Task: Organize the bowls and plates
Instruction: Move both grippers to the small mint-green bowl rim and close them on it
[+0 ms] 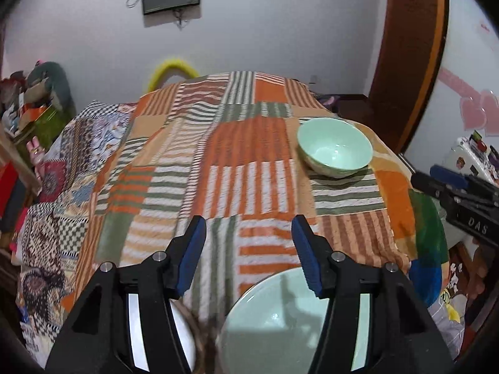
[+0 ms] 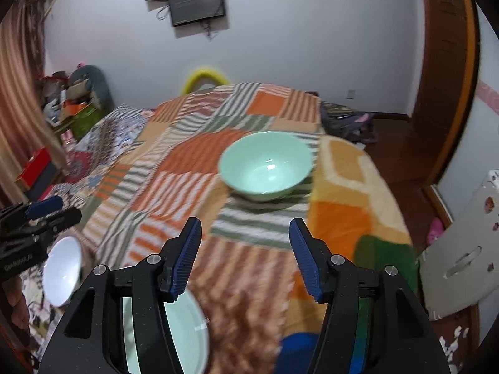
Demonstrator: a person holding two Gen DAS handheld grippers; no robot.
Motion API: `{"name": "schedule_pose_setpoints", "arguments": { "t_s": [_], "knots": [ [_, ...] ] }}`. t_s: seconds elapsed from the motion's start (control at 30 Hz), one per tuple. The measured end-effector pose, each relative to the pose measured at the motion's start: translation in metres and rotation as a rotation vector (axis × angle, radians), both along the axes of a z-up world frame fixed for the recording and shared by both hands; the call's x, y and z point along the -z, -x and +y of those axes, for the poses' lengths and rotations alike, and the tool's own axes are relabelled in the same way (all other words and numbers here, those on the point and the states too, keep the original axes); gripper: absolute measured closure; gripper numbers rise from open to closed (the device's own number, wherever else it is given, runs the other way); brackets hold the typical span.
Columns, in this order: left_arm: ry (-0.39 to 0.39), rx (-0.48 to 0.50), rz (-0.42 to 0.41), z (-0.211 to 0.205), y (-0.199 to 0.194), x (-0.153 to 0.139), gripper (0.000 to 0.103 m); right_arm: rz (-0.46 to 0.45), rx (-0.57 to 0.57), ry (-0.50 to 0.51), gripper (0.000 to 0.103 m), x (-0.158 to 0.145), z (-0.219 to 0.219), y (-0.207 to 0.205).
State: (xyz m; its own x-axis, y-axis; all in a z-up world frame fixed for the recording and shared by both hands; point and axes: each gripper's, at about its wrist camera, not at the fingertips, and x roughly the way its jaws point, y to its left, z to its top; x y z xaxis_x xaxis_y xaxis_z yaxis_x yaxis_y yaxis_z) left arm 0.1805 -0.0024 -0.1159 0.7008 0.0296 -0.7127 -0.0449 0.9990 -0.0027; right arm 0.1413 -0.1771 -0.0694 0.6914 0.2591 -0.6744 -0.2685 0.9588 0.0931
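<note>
A mint green bowl (image 1: 334, 150) stands upright on the striped patchwork cloth, ahead and to the right of my left gripper (image 1: 248, 246); it also shows in the right wrist view (image 2: 265, 166), straight ahead of my right gripper (image 2: 244, 251). Both grippers are open and empty. A mint green plate (image 1: 277, 324) lies under my left gripper; in the right wrist view it is the plate (image 2: 184, 333) at the lower left. A white bowl (image 2: 62, 269) sits left of it, showing in the left wrist view (image 1: 184, 336) behind the left finger. My right gripper shows at the left view's right edge (image 1: 455, 193).
The cloth (image 1: 218, 162) covers a raised bed-like surface that drops off at the right to a wooden floor (image 2: 402, 162). Clutter and boxes (image 2: 75, 103) stand at the far left. A white board (image 2: 467, 249) leans at the right. A screen (image 2: 196, 3) hangs on the back wall.
</note>
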Motion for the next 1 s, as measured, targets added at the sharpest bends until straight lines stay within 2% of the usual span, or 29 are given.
{"name": "schedule_pose_setpoints", "arguments": {
  "t_s": [0.23,0.57,0.77,0.8,0.9,1.0],
  "knots": [
    [-0.012,0.043,0.023,-0.020,-0.031,0.015,0.046,0.016,0.066,0.022,0.047,0.014,-0.016,-0.039],
    [0.047,0.039,0.092,-0.017,-0.065,0.044,0.046,0.084,0.143,0.012,0.047,0.047,-0.024,-0.107],
    [0.053,0.028,0.120,-0.013,-0.075,0.058,0.046,0.149,0.132,-0.033,0.062,0.064,-0.023,-0.134],
    [0.052,0.025,0.124,-0.013,-0.077,0.060,0.046,0.162,0.126,-0.033,0.070,0.069,-0.022,-0.138],
    [0.062,0.020,0.135,-0.011,-0.082,0.063,0.046,0.188,0.097,-0.037,0.083,0.076,-0.017,-0.141],
    [0.079,0.022,0.137,-0.011,-0.086,0.063,0.046,0.157,0.083,0.009,0.083,0.075,-0.011,-0.133]
  ]
}}
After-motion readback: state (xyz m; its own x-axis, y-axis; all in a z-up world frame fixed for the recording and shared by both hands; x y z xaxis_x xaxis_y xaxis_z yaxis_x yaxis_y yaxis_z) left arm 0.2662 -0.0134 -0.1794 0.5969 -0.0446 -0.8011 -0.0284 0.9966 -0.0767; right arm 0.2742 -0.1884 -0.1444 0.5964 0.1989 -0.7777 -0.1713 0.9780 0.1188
